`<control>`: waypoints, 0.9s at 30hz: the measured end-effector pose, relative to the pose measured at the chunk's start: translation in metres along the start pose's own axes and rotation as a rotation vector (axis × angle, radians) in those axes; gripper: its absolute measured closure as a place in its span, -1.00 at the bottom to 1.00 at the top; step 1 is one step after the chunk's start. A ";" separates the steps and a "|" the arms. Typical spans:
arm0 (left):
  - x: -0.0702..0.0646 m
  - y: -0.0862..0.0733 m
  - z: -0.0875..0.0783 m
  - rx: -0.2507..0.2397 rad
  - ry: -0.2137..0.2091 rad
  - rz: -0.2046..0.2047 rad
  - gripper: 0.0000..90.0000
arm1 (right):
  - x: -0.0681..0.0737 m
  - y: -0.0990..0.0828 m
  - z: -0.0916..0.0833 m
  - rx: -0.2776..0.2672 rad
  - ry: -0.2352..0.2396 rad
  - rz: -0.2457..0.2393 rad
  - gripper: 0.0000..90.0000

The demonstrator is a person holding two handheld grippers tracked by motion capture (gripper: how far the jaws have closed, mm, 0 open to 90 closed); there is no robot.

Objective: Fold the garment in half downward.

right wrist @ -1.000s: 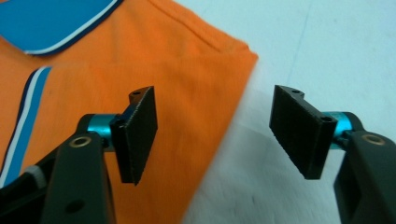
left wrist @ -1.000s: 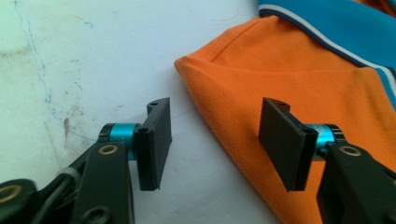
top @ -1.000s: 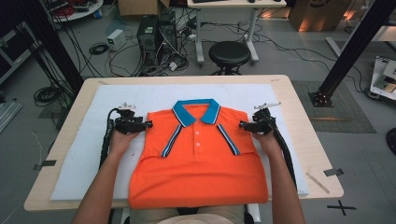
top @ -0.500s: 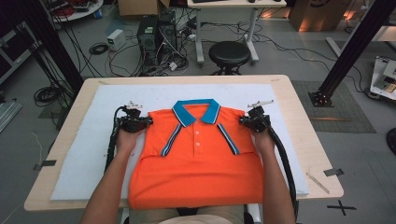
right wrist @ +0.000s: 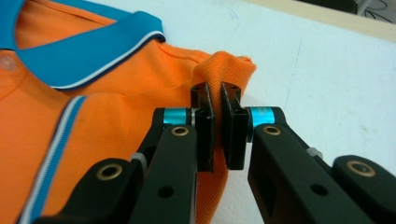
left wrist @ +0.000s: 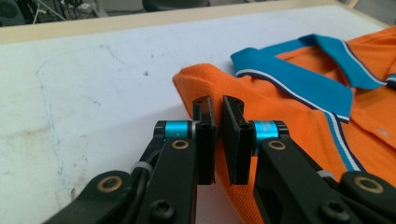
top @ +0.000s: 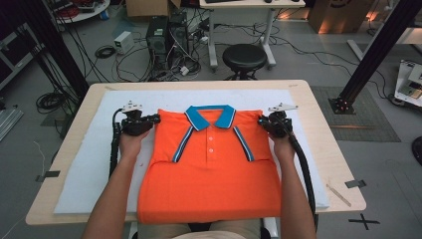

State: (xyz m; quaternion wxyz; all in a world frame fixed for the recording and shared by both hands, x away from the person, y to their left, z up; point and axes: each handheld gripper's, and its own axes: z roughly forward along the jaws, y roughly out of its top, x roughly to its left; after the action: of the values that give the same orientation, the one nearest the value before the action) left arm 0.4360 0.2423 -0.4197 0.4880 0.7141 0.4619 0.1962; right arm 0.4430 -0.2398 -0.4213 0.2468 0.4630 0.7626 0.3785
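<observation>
Bottom edge of the high view cuts off the person's forearms and the shirt hem at 6 o'clock. One orange polo shirt (top: 211,174) lies flat, folded, on the white pad (top: 89,164) in the middle of the bench (top: 328,129), blue collar (top: 211,116) at 12 o'clock. Sleeves are tucked under, hidden. Two grippers, one per hand. Left gripper (top: 155,119) at 9 o'clock of the collar; its jaws have just been closing and now pinch the shirt's left shoulder corner (left wrist: 194,77), a fold of fabric between the pads. Right gripper (top: 261,122) at 3 o'clock, jaws likewise just closed onto the right shoulder corner (right wrist: 229,63). In the gripper views, how deep the cloth sits between the pads is hard to make out. Three placket buttons. Farther off, one black stool (top: 244,56) at 12 o'clock; floor cables too tangled to count.
</observation>
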 end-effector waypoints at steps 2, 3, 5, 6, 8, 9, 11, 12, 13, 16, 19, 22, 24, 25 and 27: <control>-0.003 0.000 -0.006 -0.017 -0.013 -0.003 0.86 | 0.003 0.002 -0.006 -0.016 0.003 -0.008 0.91; -0.004 -0.001 -0.010 -0.029 -0.021 -0.001 0.86 | 0.004 0.002 -0.009 -0.024 0.006 -0.012 0.91; -0.008 0.000 -0.019 -0.044 -0.030 0.007 0.86 | 0.007 0.003 -0.017 -0.038 0.014 -0.017 0.91; -0.011 0.000 -0.023 -0.053 -0.032 0.014 0.86 | 0.008 0.003 -0.021 -0.047 0.017 -0.020 0.91; -0.016 -0.001 -0.033 -0.072 -0.047 0.020 0.86 | 0.011 0.002 -0.031 -0.059 0.028 -0.020 0.91; -0.019 -0.002 -0.040 -0.076 -0.056 0.030 0.86 | 0.013 0.000 -0.036 -0.068 0.031 -0.020 0.91; -0.022 -0.004 -0.049 -0.086 -0.065 0.035 0.86 | 0.015 -0.003 -0.046 -0.088 0.043 -0.010 0.91; -0.025 -0.006 -0.054 -0.092 -0.072 0.037 0.86 | 0.017 -0.004 -0.051 -0.096 0.047 -0.009 0.91; -0.027 -0.008 -0.059 -0.097 -0.078 0.039 0.86 | 0.018 -0.006 -0.057 -0.100 0.048 -0.013 0.91; -0.034 -0.015 -0.073 -0.110 -0.099 0.047 0.86 | 0.022 -0.012 -0.071 -0.118 0.067 -0.005 0.91; -0.041 -0.022 -0.086 -0.114 -0.117 0.061 0.86 | 0.027 -0.020 -0.083 -0.122 0.088 -0.018 0.91; -0.048 -0.030 -0.099 -0.126 -0.129 0.072 0.86 | 0.031 -0.030 -0.095 -0.133 0.106 -0.023 0.91; -0.053 -0.035 -0.105 -0.127 -0.137 0.078 0.86 | 0.033 -0.036 -0.102 -0.130 0.112 -0.028 0.91; -0.055 -0.038 -0.108 -0.126 -0.143 0.079 0.86 | 0.034 -0.039 -0.105 -0.132 0.116 -0.030 0.91; -0.060 -0.045 -0.115 -0.128 -0.153 0.085 0.86 | 0.036 -0.046 -0.113 -0.139 0.124 -0.032 0.91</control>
State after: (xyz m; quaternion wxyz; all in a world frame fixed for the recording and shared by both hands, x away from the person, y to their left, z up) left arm 0.3011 0.2543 -0.3976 0.5578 0.7132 0.3793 0.1906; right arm 0.3202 -0.2600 -0.3924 0.2367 0.4082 0.7556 0.4543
